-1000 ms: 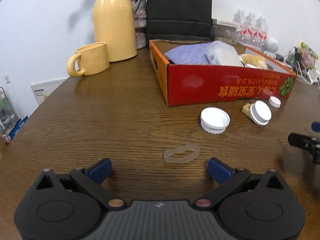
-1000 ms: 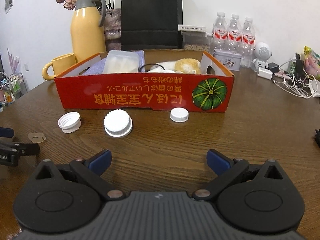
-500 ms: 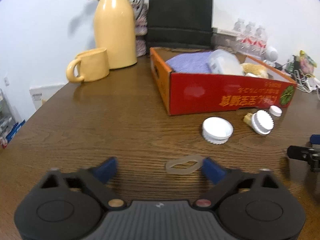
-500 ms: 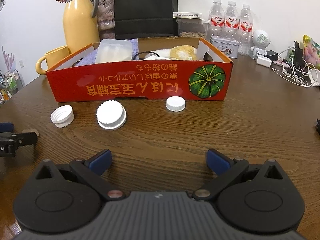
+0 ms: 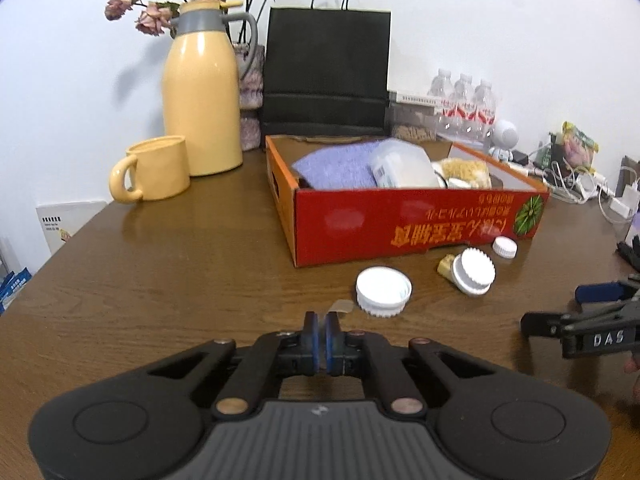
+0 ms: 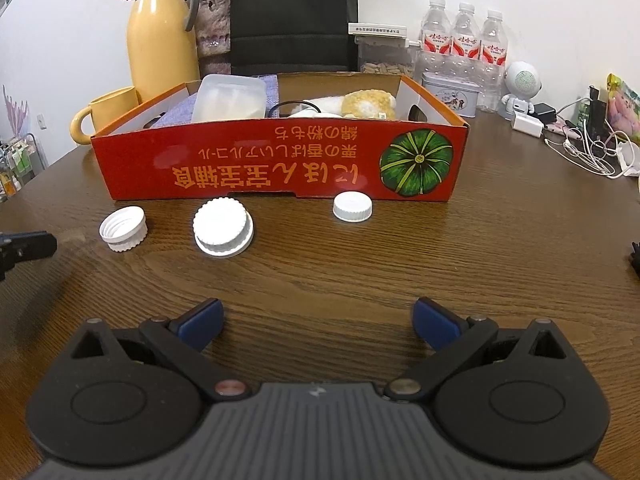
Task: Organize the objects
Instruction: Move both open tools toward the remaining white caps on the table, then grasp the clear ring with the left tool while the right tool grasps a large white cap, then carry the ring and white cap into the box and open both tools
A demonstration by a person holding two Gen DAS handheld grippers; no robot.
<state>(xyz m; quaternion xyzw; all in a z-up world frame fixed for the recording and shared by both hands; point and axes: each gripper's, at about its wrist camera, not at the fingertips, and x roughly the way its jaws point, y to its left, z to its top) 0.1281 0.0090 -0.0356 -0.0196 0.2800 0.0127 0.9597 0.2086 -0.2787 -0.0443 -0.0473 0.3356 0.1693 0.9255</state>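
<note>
A thin translucent ring [image 5: 339, 306] sticks up between the closed blue fingers [image 5: 311, 330] of the left gripper [image 5: 321, 328], its free end just beside an open white cap [image 5: 383, 291] lying mouth-up on the brown counter [image 5: 180, 272]. A ribbed white lid [image 6: 223, 227] lies near it, and a small white cap [image 6: 352, 207] sits against the red cardboard box [image 6: 280, 160].

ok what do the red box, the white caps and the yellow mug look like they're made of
Red box: printed cardboard, judging by the raw brown edges and a slight sheen on the print. White caps: moulded plastic, matte, with ribbed rims; one shows inner threads. Yellow mug: probably glazed ceramic, thick-walled with a soft gloss.
</note>
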